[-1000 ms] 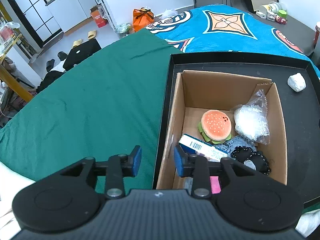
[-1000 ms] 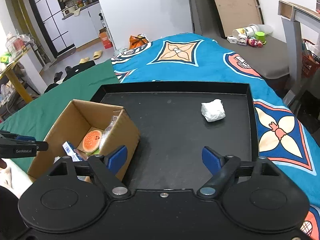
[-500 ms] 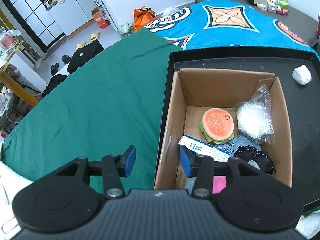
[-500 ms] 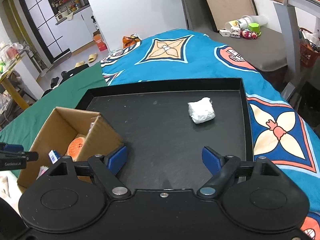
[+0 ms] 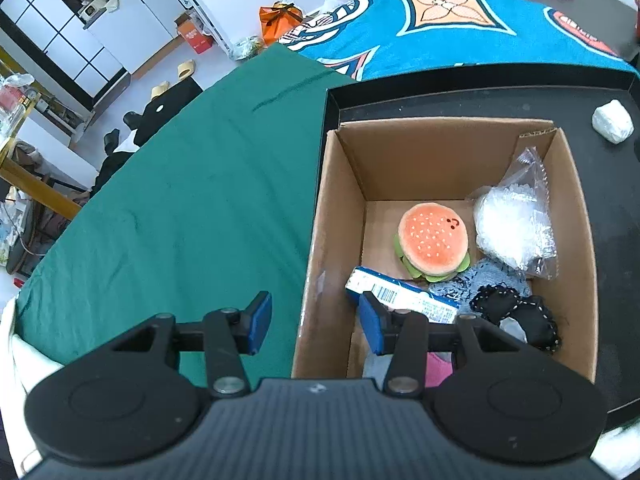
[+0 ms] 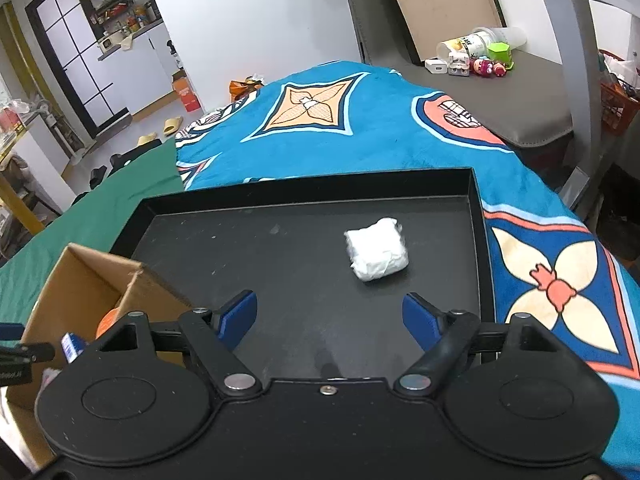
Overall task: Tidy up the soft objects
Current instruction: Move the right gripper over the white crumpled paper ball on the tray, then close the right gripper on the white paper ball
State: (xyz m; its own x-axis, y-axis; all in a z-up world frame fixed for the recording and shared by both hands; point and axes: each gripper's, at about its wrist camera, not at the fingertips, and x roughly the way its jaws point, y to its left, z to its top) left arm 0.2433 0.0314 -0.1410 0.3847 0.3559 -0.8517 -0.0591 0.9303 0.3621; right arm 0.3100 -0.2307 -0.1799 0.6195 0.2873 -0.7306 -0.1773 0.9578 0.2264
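A cardboard box (image 5: 332,216) stands in the left part of a black tray (image 6: 476,240). In it lie a plush burger (image 5: 433,245), a clear bag of white stuff (image 5: 514,229), a blue and white packet (image 5: 400,294), dark lacy fabric (image 5: 516,312) and something pink. My left gripper (image 5: 316,326) is open and empty, its fingers astride the box's left wall. A white wrapped soft bundle (image 6: 377,254) lies on the tray, also in the left wrist view (image 5: 612,121). My right gripper (image 6: 330,316) is open and empty, just short of the bundle.
The tray rests on a bed with a green sheet (image 5: 180,216) on the left and a blue patterned blanket (image 6: 360,132) around it. The box (image 6: 80,280) shows at the left of the right wrist view. A grey bench with small toys (image 6: 480,64) stands beyond.
My right gripper has moved forward and right over the tray, closer to the white bundle. My left gripper has opened wider and shifted slightly over the box's left wall.
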